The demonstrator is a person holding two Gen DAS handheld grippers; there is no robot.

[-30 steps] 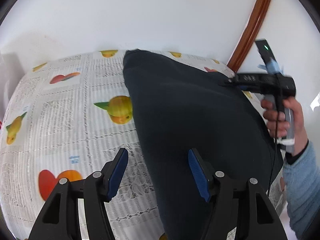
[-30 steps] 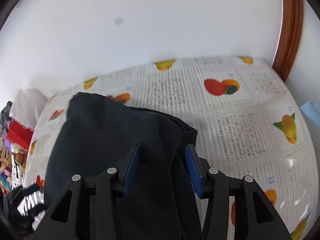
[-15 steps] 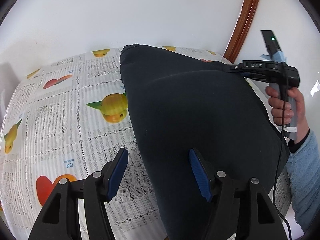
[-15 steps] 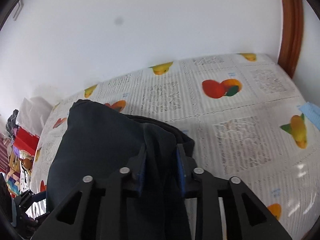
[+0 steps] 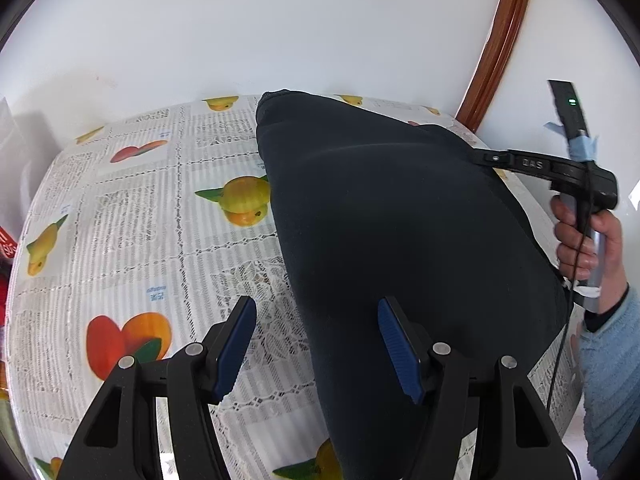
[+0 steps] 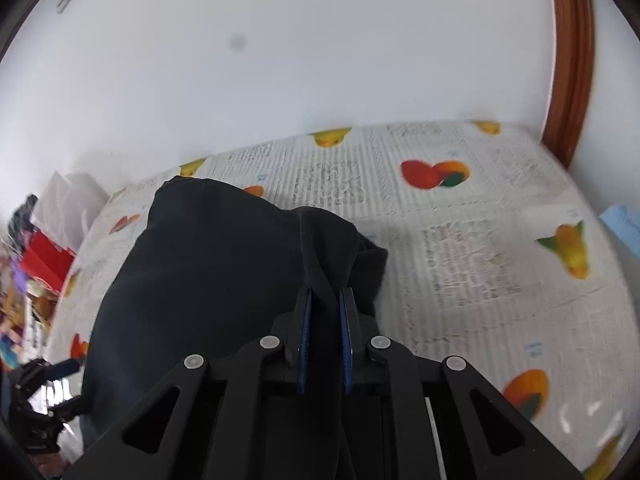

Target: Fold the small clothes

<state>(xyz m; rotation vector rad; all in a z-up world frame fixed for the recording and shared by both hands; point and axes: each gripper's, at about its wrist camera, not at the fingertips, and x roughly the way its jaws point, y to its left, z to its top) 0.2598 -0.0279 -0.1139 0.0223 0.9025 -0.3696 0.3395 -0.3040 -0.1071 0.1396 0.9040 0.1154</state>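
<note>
On fruit-print tablecloth (image 5: 132, 248) | soft dark garment (image 5: 400, 220) | right tongs (image 6: 325, 304) closing on fold

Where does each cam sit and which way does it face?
Left wrist: on the left gripper, angled down over the fruit-print tablecloth; open fingers straddle the dark garment edge; right hand shows.
Right wrist: on the right gripper, facing the wall; fingers closing on a garment fold.
Shared: garment, tablecloth, wooden frame.
</note>
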